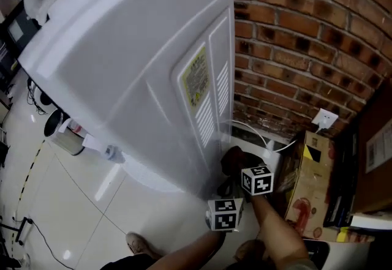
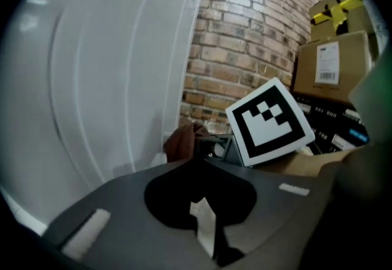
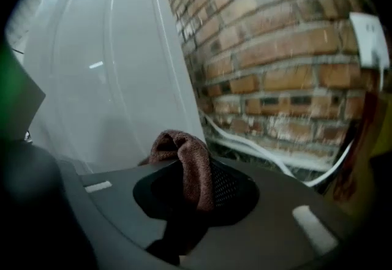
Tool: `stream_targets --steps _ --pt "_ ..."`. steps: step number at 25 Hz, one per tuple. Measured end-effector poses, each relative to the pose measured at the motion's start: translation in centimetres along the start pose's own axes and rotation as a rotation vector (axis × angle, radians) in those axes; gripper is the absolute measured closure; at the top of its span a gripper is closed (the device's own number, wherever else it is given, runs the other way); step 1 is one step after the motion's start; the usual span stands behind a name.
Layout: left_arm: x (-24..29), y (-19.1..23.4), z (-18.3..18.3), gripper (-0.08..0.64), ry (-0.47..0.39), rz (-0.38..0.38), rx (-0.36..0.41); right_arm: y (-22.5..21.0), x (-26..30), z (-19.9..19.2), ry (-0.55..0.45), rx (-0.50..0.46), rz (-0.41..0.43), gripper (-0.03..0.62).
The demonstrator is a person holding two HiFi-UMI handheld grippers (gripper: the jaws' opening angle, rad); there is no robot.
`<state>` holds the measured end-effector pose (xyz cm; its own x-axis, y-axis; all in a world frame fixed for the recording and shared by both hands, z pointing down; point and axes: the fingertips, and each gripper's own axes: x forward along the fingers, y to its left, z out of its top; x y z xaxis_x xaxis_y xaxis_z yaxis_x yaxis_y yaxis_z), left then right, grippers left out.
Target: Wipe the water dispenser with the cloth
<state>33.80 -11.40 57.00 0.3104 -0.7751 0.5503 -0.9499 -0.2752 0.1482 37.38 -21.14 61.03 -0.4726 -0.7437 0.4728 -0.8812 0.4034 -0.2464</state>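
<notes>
Our right gripper [image 3: 195, 168] clamps the cloth [image 3: 181, 145] and angles down at the lower rear corner of the dispenser [image 1: 122, 73], beside the wall [image 1: 294, 36]. Our left gripper [image 2: 197, 163], jaws together and empty, angles down just beside it.

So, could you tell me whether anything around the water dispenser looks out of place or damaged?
Nothing looks spilled or broken; the panel of the water dispenser looks whole. The one untidy thing is a white cable trailing loose along the foot of the brick wall, right beside where the cloth is.
</notes>
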Motion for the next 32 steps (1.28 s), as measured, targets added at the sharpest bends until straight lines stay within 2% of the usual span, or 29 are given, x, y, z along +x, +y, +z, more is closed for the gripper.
stream_targets --steps 4,8,11,14,18,21,23,27,32 --pt "-5.8 -3.0 9.3 0.560 -0.148 -0.040 0.024 1.9 -8.0 10.9 -0.210 -0.059 -0.002 0.506" --pt "-11.8 -4.4 20.2 0.560 -0.327 -0.056 0.080 4.4 -15.1 24.8 -0.453 -0.135 0.000 0.506" --pt "-16.5 -4.2 27.5 0.560 -0.452 -0.033 0.111 6.9 -19.3 34.9 -0.598 -0.209 0.010 0.508" --pt "-20.8 -4.2 32.6 0.560 -0.541 -0.022 0.134 10.0 -23.0 42.7 -0.703 -0.287 0.022 0.508" --pt "-25.0 -5.0 36.6 0.560 -0.608 -0.033 0.144 13.4 -26.3 51.0 -0.785 -0.384 0.019 0.508" --pt "-26.6 -5.6 38.6 0.560 -0.633 -0.028 0.164 14.8 -26.1 54.8 -0.745 -0.428 0.023 0.508" --pt "-27.1 -5.9 39.6 0.560 -0.647 -0.018 0.184 15.2 -24.9 55.6 -0.702 -0.455 0.014 0.508" --pt "-26.8 -6.2 39.9 0.560 -0.654 -0.016 0.201 14.1 -22.1 54.9 -0.635 -0.450 -0.014 0.508" --pt "-24.3 -5.5 37.9 0.560 -0.608 -0.017 0.184 11.0 -20.0 51.7 -0.591 -0.392 -0.042 0.508"
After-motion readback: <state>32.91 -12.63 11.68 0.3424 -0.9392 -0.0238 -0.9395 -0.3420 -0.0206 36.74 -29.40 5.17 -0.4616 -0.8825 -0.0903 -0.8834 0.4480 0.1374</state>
